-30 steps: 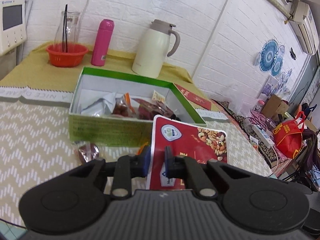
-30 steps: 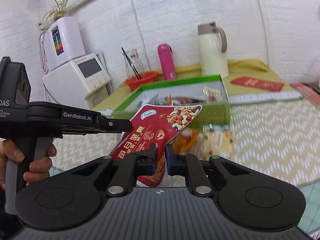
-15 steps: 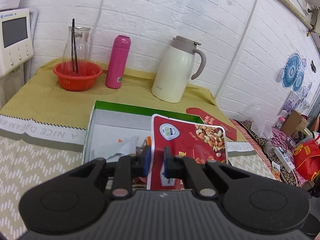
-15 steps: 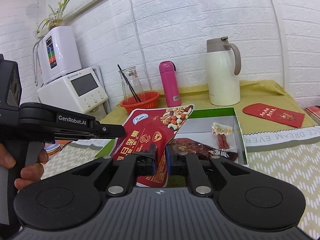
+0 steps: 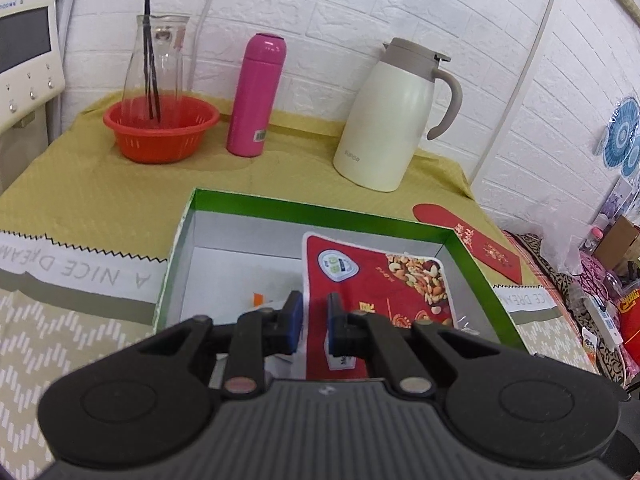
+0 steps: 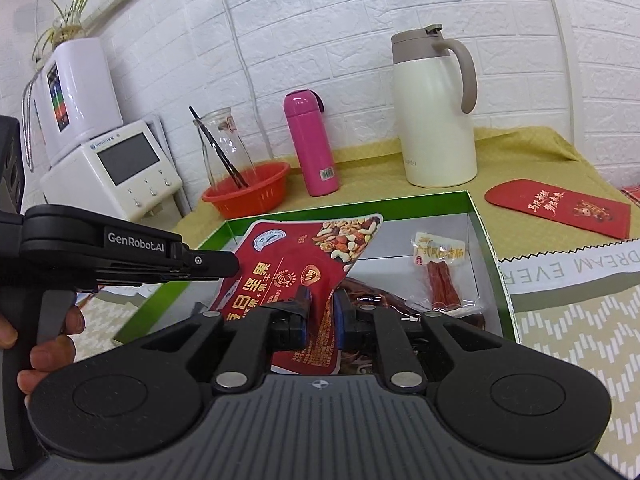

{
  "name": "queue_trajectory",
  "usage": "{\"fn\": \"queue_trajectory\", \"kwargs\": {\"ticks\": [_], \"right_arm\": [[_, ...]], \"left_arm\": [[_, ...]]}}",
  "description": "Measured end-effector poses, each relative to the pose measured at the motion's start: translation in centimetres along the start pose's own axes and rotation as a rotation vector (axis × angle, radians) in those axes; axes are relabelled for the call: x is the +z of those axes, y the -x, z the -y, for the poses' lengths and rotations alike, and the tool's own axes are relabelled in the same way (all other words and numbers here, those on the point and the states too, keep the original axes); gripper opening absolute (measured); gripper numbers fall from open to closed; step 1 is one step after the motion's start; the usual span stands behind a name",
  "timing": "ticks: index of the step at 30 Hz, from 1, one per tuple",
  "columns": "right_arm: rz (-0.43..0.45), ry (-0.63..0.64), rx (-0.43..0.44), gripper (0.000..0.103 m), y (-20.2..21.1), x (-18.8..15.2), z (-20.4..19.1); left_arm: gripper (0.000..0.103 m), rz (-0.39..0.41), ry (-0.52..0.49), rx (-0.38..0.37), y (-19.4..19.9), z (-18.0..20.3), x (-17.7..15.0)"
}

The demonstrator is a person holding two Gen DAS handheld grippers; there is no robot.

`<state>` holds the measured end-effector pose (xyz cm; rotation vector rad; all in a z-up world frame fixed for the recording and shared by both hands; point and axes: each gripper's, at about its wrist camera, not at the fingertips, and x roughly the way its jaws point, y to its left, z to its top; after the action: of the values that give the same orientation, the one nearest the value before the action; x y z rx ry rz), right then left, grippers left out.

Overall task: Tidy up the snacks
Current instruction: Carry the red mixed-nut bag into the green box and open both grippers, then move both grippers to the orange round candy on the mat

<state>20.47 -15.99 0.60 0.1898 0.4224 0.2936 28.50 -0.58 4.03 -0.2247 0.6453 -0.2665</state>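
Note:
A red mixed-nuts packet (image 5: pixel 384 284) hangs over the open green-rimmed box (image 5: pixel 320 205). My left gripper (image 5: pixel 314 318) holds one edge of it, though a small gap shows at its left pad. My right gripper (image 6: pixel 320 308) is shut on the packet (image 6: pixel 292 264) at its lower edge. The box (image 6: pixel 476 216) holds a sausage-stick packet (image 6: pixel 440 276) and dark red wrappers (image 6: pixel 372 296). The left gripper's body (image 6: pixel 120 248) shows at the left of the right wrist view.
At the back stand an orange basket with a glass carafe (image 5: pixel 160 128), a pink flask (image 5: pixel 256 96) and a cream thermos jug (image 5: pixel 396 116). A red envelope (image 6: pixel 560 208) lies right of the box. A white appliance (image 6: pixel 116 172) stands at the left.
Both grippers have carried the nuts packet forward from in front of the box to over its inside and lowered it. The left jaws look slightly wider.

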Motion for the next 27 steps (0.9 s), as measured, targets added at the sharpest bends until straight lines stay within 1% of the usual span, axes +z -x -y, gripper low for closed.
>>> {"fn": "queue_trajectory", "kwargs": {"ticks": [1, 2, 3, 4, 5, 7, 8, 11, 12, 13, 15, 16, 20, 24, 27], "right_arm": [[0.010, 0.013, -0.009, 0.036, 0.0, -0.1, 0.0], [0.016, 0.026, -0.021, 0.043, 0.0, -0.2, 0.0], [0.022, 0.044, -0.027, 0.054, -0.1, -0.2, 0.1], [0.028, 0.057, -0.023, 0.062, -0.1, -0.3, 0.0], [0.034, 0.066, -0.020, 0.082, -0.1, -0.4, 0.0], [0.044, 0.090, -0.027, 0.103, 0.1, -0.6, -0.2], [0.048, 0.108, -0.036, 0.103, 0.3, -0.8, -0.4], [0.039, 0.145, -0.047, 0.103, 0.7, -1.0, -0.8], [0.035, 0.148, -0.052, 0.103, 0.9, -1.0, -0.9], [0.031, 0.153, -0.057, 0.103, 1.3, -1.0, -1.1], [0.037, 0.164, -0.058, 0.103, 2.3, -1.0, -1.6], [0.040, 0.171, -0.057, 0.103, 2.9, -1.0, -1.8], [0.032, 0.202, -0.064, 0.103, 6.0, -1.5, -2.9], [-0.011, 0.219, -0.068, 0.103, 9.6, -3.3, -3.9], [-0.049, 0.227, -0.039, 0.103, 12.3, -5.4, -4.5]], "left_arm": [[0.003, -0.006, 0.003, -0.007, -0.2, -0.2, -0.1], [0.007, -0.011, 0.008, -0.016, -0.3, -0.3, -0.2], [0.020, -0.007, 0.020, -0.030, -0.4, -0.5, -0.2], [0.050, 0.001, 0.031, -0.040, -0.3, -0.6, -0.3], [0.067, 0.017, 0.041, -0.036, 0.0, -0.6, -0.5], [0.073, 0.086, 0.045, -0.012, 0.8, -0.2, -0.8], [0.075, 0.094, 0.034, -0.005, 1.1, 0.0, -0.8], [0.080, 0.085, 0.026, 0.016, 1.7, 0.3, -0.8], [0.087, 0.085, 0.021, 0.022, 2.1, 0.4, -0.9], [0.099, 0.091, 0.014, 0.033, 2.5, 0.6, -1.1], [0.098, 0.119, -0.006, 0.047, 3.6, 1.0, -1.5], [0.098, 0.122, -0.016, 0.038, 4.2, 1.2, -1.7], [0.098, 0.108, -0.018, 0.015, 6.7, 2.0, -2.7], [0.098, 0.090, -0.064, 0.021, 9.9, 3.0, -4.8], [0.098, 0.102, -0.111, 0.027, 12.6, 3.5, -7.1]]}}
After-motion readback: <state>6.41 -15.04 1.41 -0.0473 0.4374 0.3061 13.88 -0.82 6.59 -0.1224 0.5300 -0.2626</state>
